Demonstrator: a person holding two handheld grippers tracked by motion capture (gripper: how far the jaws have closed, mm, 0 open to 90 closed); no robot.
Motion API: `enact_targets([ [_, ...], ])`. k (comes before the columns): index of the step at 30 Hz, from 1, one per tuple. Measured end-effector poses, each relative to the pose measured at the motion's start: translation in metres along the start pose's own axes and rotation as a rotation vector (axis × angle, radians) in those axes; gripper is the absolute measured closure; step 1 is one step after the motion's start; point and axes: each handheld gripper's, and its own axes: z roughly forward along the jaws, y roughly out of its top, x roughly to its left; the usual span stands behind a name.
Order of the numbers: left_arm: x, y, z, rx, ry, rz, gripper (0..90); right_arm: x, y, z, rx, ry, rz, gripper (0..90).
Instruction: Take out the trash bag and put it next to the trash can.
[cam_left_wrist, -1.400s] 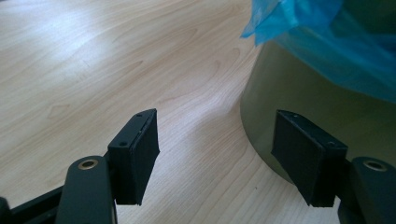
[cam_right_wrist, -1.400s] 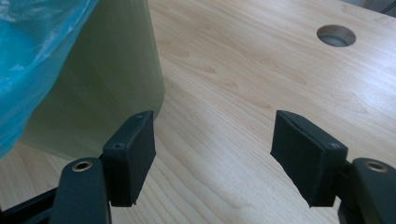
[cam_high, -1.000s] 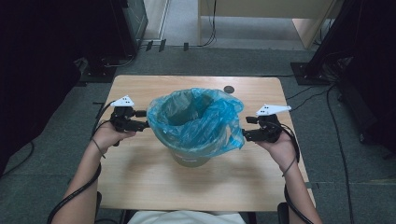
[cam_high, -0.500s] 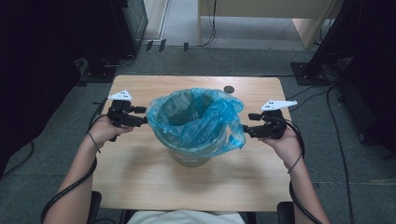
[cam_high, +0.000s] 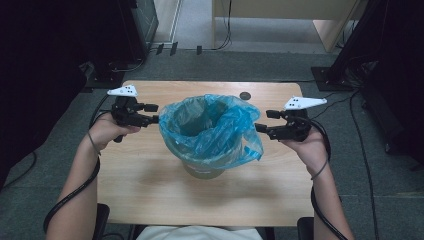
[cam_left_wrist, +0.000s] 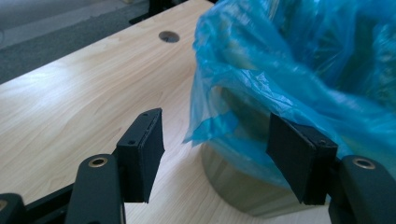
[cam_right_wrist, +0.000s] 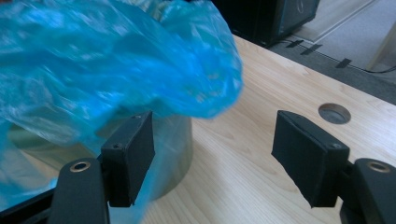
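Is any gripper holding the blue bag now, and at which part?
Nothing is held. Both the left gripper and the right gripper are open beside the blue bag, their jaws apart.

A blue bag (cam_high: 212, 131) is draping over the bin (cam_high: 202, 169) at the centre of the desk (cam_high: 150, 195), hiding the rim and most of the wall. In the right tool view the bag (cam_right_wrist: 93, 70) is blurring and running off the top and left edges. The bin's base (cam_left_wrist: 243, 196) is disappearing below the frame in the left tool view. The person's torso is being cut off at the high view's bottom edge.
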Motion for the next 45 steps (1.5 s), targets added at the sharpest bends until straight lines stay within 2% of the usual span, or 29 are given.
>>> enact_targets([
  [2, -0.002, 0.003, 0.0, -0.001, -0.007, -0.001, 36.2, 0.002, 0.004, 0.001, -0.003, 0.01, -0.004, 29.3],
  [6, -0.009, 0.01, -0.003, -0.009, -0.006, 0.039, 37.0, 0.008, 0.011, 0.004, 0.006, 0.021, -0.027, 29.4],
  [9, -0.012, 0.015, -0.004, -0.013, -0.001, 0.051, 37.6, 0.012, 0.017, 0.006, -0.009, 0.032, -0.047, 29.8],
  [15, -0.017, 0.02, -0.003, -0.036, -0.026, 0.05, 41.6, 0.019, 0.029, 0.016, 0.02, 0.051, -0.102, 32.1],
  [20, -0.021, 0.024, 0.002, -0.052, -0.048, 0.039, 45.7, 0.021, 0.036, 0.021, 0.014, 0.069, -0.106, 31.6],
  [21, -0.021, 0.024, 0.004, -0.047, -0.049, 0.039, 47.3, 0.021, 0.038, 0.023, 0.011, 0.076, -0.106, 32.9],
  [22, -0.023, 0.024, 0.007, -0.042, -0.036, 0.037, 52.0, 0.021, 0.042, 0.026, 0.019, 0.083, -0.112, 38.4],
  [23, -0.023, 0.024, 0.007, -0.042, -0.036, 0.037, 54.4, 0.021, 0.042, 0.026, 0.019, 0.083, -0.112, 38.4],
  [24, -0.024, 0.024, 0.009, -0.039, -0.035, 0.031, 54.4, 0.022, 0.043, 0.028, 0.02, 0.083, -0.12, 41.9],
  [25, -0.026, 0.025, 0.011, -0.048, -0.04, 0.02, 59.5, 0.023, 0.046, 0.031, 0.019, 0.093, -0.13, 46.8],
  [27, -0.027, 0.026, 0.012, -0.049, -0.04, 0.021, 61.5, 0.024, 0.047, 0.032, 0.018, 0.098, -0.135, 48.8],
  [28, -0.028, 0.026, 0.013, -0.048, -0.036, 0.021, 65.4, 0.026, 0.049, 0.035, 0.022, 0.103, -0.137, 51.9],
  [29, -0.029, 0.026, 0.013, -0.045, -0.03, 0.02, 65.4, 0.026, 0.049, 0.035, 0.022, 0.103, -0.137, 51.9],
  [31, -0.029, 0.027, 0.014, -0.049, -0.02, 0.007, 71.6, 0.027, 0.051, 0.037, 0.019, 0.103, -0.128, 54.6],
  [33, -0.029, 0.027, 0.016, -0.052, -0.01, -0.015, 72.3, 0.028, 0.052, 0.039, 0.014, 0.105, -0.119, 58.1],
  [36, -0.031, 0.029, 0.018, -0.048, 0.006, -0.015, 78.8, 0.031, 0.053, 0.044, 0.015, 0.101, -0.116, 67.3],
  [38, -0.032, 0.029, 0.017, -0.048, 0.013, -0.009, 75.7, 0.033, 0.054, 0.045, 0.01, 0.106, -0.109, 76.8],
  [39, -0.032, 0.029, 0.015, -0.05, 0.019, -0.01, 72.0, 0.034, 0.054, 0.045, 0.006, 0.115, -0.102, 78.9],
  [40, -0.033, 0.03, 0.013, -0.053, 0.026, -0.011, 72.0, 0.034, 0.054, 0.045, 0.006, 0.115, -0.102, 78.9],
  [41, -0.034, 0.03, 0.011, -0.055, 0.031, -0.009, 61.5, 0.035, 0.053, 0.046, 0.012, 0.131, -0.086, 85.1],
  [42, -0.035, 0.03, 0.007, -0.056, 0.034, -0.001, 59.4, 0.035, 0.052, 0.047, 0.019, 0.136, -0.077, 86.1],
  [43, -0.036, 0.031, 0.004, -0.055, 0.028, -0.002, 59.4, 0.035, 0.052, 0.047, 0.019, 0.136, -0.077, 86.1],
  [45, -0.038, 0.03, -0.002, -0.041, -0.003, -0.019, 50.9, 0.036, 0.051, 0.049, 0.031, 0.141, -0.063, 86.4],
])
